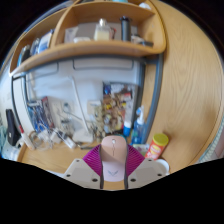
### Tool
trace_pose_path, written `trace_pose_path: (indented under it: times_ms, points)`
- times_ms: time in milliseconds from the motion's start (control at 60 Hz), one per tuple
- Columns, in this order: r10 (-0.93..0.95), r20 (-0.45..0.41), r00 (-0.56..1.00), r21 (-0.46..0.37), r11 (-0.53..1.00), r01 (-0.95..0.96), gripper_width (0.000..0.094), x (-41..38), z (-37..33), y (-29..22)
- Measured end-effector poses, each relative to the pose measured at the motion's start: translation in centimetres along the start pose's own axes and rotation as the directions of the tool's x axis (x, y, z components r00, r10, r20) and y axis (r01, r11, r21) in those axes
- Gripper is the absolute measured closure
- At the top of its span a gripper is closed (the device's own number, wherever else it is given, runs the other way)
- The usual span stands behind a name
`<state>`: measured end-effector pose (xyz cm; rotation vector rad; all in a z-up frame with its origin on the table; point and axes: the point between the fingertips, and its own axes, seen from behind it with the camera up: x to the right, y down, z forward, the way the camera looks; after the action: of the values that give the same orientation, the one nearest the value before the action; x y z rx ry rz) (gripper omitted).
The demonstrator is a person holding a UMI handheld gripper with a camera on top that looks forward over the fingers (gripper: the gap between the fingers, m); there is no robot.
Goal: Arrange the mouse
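The mouse (114, 149) sits upright between the two fingers of the claw (115, 172), its rounded pale pinkish-beige back facing the camera and its top rising above the fingertips. The magenta pads (96, 160) close in against its flanks on both sides with no gap to be seen, so the claw is narrowed down to the width of the mouse and grips it — the pale finger bodies (84, 172) spread out below on either side. The mouse looks smooth and plain from this side; its buttons and any wheel cannot be made out. Just to the right of the fingers stands a small orange-and-yellow container (157, 146) on the wooden worktop (45, 160), close to the mouse but apart from it. Beyond the mouse the back of the worktop is crowded with clutter (70, 125) — cables, small boxes and upright items too small to name — set against a pale wall (90, 80). Above that runs a wooden shelf (90, 52) carrying more objects, among them a dark bottle-like shape (125, 27), and a tall wooden panel (185, 90) closes off the space to the right.
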<state>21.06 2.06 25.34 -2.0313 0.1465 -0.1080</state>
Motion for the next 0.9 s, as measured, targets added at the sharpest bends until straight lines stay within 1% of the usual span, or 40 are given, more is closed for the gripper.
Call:
trace_pose_path:
  times_ms: [83, 150, 200, 283, 317, 400, 533, 600, 700, 800, 900]
  points:
    - [-0.006, 0.039, 0.999, 0.077, 0.997, 0.003, 0.0662, -3.0, -2.7, -5.4]
    - [-0.027, 0.067, 0.997, 0.12, 0.993, 0.019, 0.0662, -5.8, -4.5, -8.2]
    - [-0.039, 0.092, 0.995, 0.146, 0.989, 0.026, 0.0664, -8.3, -5.1, -8.8]
    - [-0.06, 0.13, 0.99, 0.137, 0.99, 0.042, 0.0664, -12.0, -4.8, -8.5]
    - [-0.059, 0.146, 0.988, 0.118, 0.992, 0.042, 0.0665, -13.5, -4.3, -7.2]
    - [-0.031, 0.204, 0.978, 0.037, 0.999, 0.024, 0.0664, -17.3, -2.3, -2.7]
    - [-0.021, 0.24, 0.97, -0.133, 0.99, 0.054, 0.0663, -21.1, 0.6, 7.9]
    - [-0.023, 0.247, 0.969, -0.217, 0.973, 0.078, 0.0664, -22.3, 1.7, 13.3]
    - [-0.022, 0.251, 0.968, -0.313, 0.944, 0.103, 0.0665, -23.2, 2.4, 20.0]
    - [-0.036, 0.242, 0.97, -0.386, 0.913, 0.13, 0.0661, -23.2, 3.0, 25.0]
    - [-0.035, 0.235, 0.971, -0.438, 0.888, 0.138, 0.065, -23.0, 2.7, 28.3]
